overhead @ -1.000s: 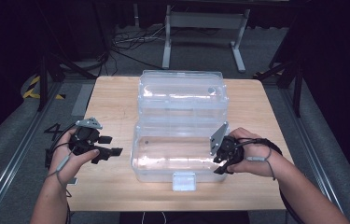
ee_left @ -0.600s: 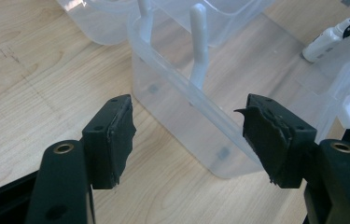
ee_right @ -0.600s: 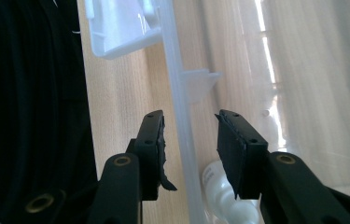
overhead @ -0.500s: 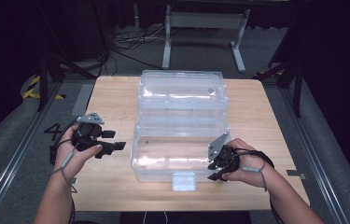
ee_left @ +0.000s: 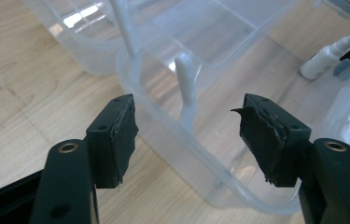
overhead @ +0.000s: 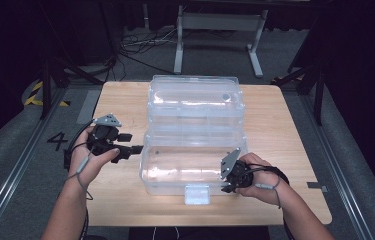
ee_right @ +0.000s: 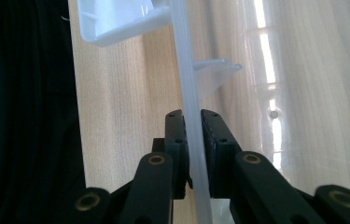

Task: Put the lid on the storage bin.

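Observation:
A clear plastic box stands mid-table with its lid folded back. My left gripper hovers at the box's left end. Its jaws have just been closing a little, but they are open. The box's corner rim lies between them and touches neither pad. My right gripper is at the box's front right. Its jaws have just been closing and now pinch the thin clear front rim.
The wooden table has bare room on both sides of the box. A white latch hangs from the box's front wall. A small white bottle shows through the box's far end. Dark floor and metal stands surround the table.
My right gripper sank to the front rim and closed on it. My left gripper moved right, toward the box's left end.

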`<control>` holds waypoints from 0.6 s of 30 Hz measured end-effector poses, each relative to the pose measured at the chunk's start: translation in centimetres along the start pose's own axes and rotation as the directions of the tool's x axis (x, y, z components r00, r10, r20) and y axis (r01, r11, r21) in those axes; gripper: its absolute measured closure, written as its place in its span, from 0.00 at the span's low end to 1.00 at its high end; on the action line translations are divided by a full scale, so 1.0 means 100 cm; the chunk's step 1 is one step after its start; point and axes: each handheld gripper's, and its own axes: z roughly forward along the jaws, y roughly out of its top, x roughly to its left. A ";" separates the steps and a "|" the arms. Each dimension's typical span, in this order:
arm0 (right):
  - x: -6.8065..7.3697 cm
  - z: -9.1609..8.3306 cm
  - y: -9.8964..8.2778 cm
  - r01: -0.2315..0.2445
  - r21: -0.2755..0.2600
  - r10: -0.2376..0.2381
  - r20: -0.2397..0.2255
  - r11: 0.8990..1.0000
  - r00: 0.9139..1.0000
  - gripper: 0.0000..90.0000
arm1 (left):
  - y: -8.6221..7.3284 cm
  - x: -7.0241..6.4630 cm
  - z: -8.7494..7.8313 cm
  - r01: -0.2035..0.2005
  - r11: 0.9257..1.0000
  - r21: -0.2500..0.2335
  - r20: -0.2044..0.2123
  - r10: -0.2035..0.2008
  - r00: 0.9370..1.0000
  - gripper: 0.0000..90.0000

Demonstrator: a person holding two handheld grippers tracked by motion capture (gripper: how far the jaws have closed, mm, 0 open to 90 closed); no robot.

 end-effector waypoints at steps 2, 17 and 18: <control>0.000 0.000 0.000 0.012 0.000 -0.012 0.007 1.000 1.000 0.92 | 0.009 -0.002 0.001 -0.020 1.000 -0.002 0.005 0.020 1.000 0.40; -0.001 0.000 -0.003 -0.006 -0.029 0.006 -0.009 1.000 1.000 0.92 | 0.058 -0.009 0.007 -0.073 0.997 -0.014 0.016 0.073 0.997 0.39; -0.001 0.000 -0.003 -0.010 -0.027 0.010 -0.013 1.000 1.000 0.92 | 0.060 -0.010 0.007 -0.077 0.997 -0.014 0.016 0.078 0.997 0.39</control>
